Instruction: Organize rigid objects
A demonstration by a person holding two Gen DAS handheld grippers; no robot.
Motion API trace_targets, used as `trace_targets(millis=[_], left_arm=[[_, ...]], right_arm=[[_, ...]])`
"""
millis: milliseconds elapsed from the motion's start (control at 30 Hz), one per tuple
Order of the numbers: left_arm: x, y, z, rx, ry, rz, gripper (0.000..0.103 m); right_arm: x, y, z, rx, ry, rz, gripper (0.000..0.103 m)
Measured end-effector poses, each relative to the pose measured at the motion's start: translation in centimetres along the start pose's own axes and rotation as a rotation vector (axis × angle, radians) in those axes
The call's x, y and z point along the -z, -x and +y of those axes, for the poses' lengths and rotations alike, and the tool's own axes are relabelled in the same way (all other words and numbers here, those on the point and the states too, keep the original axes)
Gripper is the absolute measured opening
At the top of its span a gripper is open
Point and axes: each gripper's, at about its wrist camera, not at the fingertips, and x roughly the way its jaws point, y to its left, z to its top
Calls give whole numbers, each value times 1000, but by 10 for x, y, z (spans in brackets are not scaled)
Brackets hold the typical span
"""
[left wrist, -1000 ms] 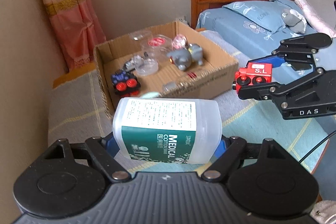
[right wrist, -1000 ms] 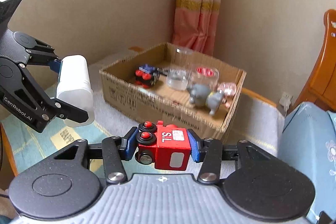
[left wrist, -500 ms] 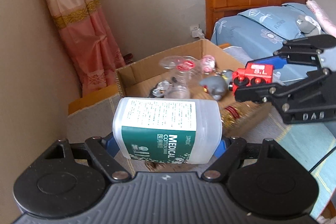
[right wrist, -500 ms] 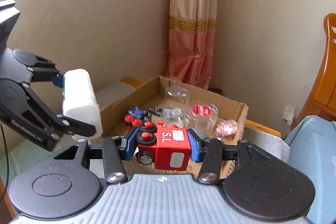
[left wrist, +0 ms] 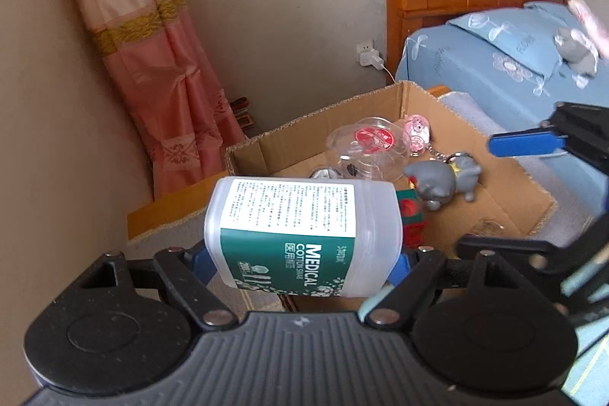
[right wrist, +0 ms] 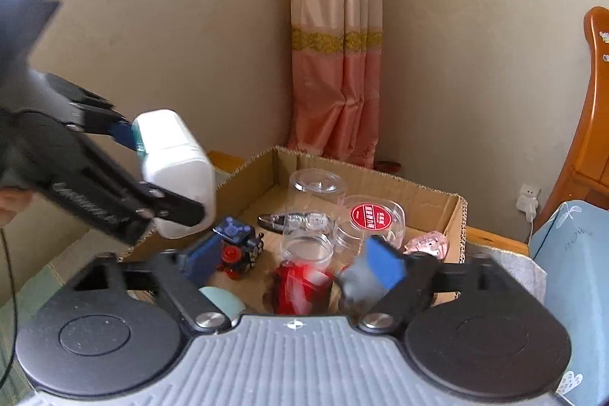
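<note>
Beige walls and a pink curtain (right wrist: 337,63) stand behind the cardboard box (right wrist: 455,212) I am working over. My left gripper (left wrist: 304,253) is clamped on a white cotton swab bottle (left wrist: 300,234), held on its side above the box's near corner. My right gripper (right wrist: 293,265) has its jaws opening; the red toy train (right wrist: 300,286), blurred, sits between them with neither pad pressing on it, just above the box floor. Further in lie a blue toy (right wrist: 238,242), clear plastic jars (right wrist: 375,219), a grey figure (left wrist: 441,183) and a pink keychain (left wrist: 416,136).
</note>
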Motion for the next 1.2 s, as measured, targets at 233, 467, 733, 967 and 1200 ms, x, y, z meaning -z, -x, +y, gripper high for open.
trace_targets(millis=[233, 467, 733, 967, 1200], left_arm=[[-20, -27, -6, -34, -114, 22, 83], [-36, -61, -5, -67, -176, 57, 85], [-34, -52, -9, -80, -136, -6, 91], [-40, -23, -1, -109, -82, -70, 97], [-33, -4, -1, -104, -33, -67, 97]], right_arm=[[6, 14, -2, 16, -12, -10, 91], [12, 28, -1, 32, -25, -19, 91], [17, 37, 0, 37, -41, -28, 95], [18, 47, 8, 18, -58, -44, 96], [20, 59, 16, 8, -48, -58, 99]])
